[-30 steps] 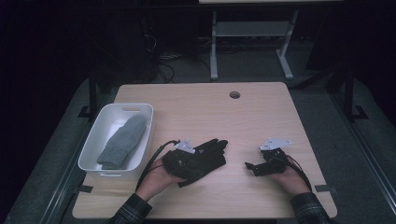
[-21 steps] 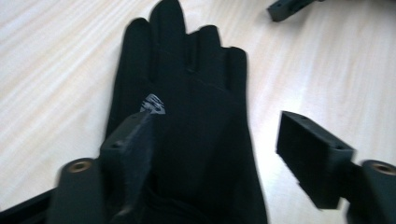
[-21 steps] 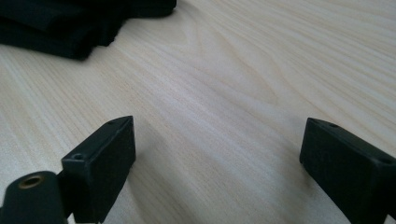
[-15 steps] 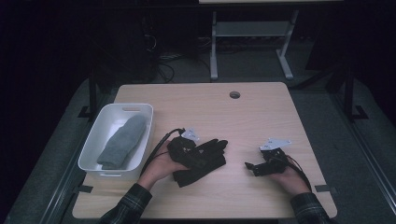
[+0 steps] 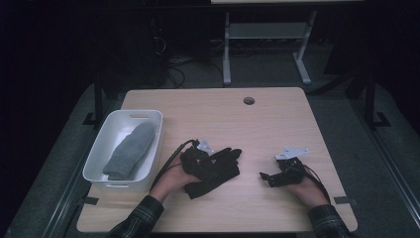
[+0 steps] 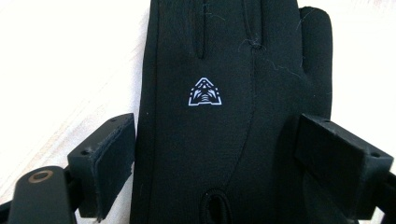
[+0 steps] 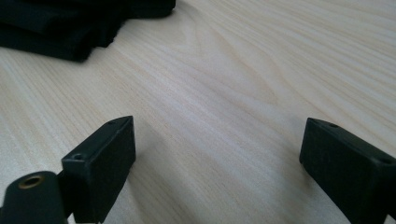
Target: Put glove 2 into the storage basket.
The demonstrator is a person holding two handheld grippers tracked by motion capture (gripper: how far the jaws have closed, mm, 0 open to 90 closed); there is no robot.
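1. My left gripper (image 6: 212,154): jaws just opened wide, black glove (image 6: 233,116) lies loose between them on the table (image 5: 277,124).
2. Right gripper (image 7: 217,163) spread, nothing in it, resting nearby.
3. Next, I reckon: re-pinch glove, carry to white bin (image 5: 111,136) w/ grey glove (image 5: 130,151).

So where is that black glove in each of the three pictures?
High view: black glove lies low and centre-left, by the left hand.
Left gripper view: it runs up the middle, white logo showing, between the open fingers.
Right gripper view: dark fabric at top left.
Shared landmark: the pale wooden table.
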